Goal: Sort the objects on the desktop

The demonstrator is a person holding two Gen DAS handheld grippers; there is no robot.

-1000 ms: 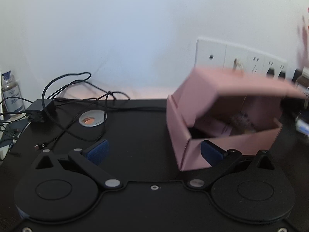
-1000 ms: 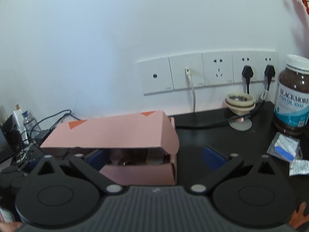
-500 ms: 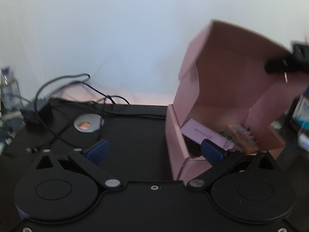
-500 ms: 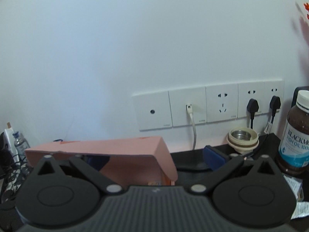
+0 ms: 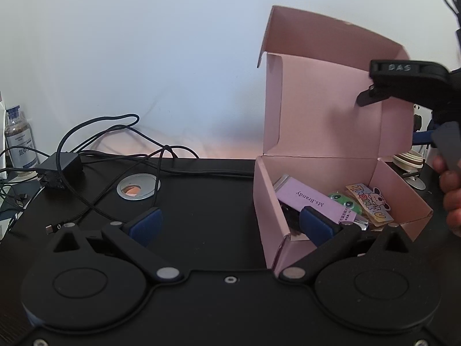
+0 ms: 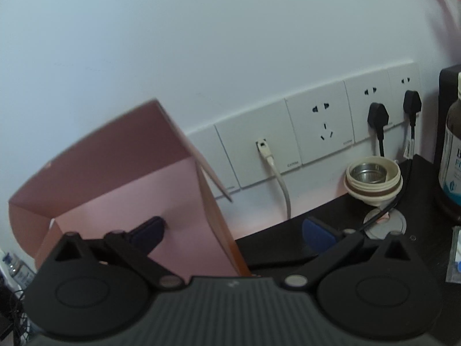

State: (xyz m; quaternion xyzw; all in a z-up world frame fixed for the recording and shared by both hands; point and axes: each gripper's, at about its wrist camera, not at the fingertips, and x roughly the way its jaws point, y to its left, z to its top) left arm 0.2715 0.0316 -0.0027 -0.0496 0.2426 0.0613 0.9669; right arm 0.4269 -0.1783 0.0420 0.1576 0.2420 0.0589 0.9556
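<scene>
A pink cardboard box (image 5: 270, 210) stands on the black desk with its lid (image 5: 325, 92) raised upright. Inside lie a lilac "Ms.Brandy" box (image 5: 314, 200), a green toy (image 5: 344, 201) and a cartoon tag (image 5: 370, 203). My left gripper (image 5: 230, 225) is open; its right finger reaches into the box's front left corner, its left finger is outside. My right gripper (image 6: 233, 230) is open; its left finger presses against the inside of the lid (image 6: 121, 190), holding it up. It also shows in the left wrist view (image 5: 403, 82).
Black cables and a power adapter (image 5: 62, 164) lie at left, near a metal desk grommet (image 5: 138, 187) and a small bottle (image 5: 20, 138). Wall sockets (image 6: 319, 132) with plugs, a beige cup lid (image 6: 374, 178) and a brown supplement bottle (image 6: 452, 155) stand at right.
My right gripper has lifted the pink lid from nearly shut to fully upright, exposing the contents. My left gripper stayed at the box's front left corner.
</scene>
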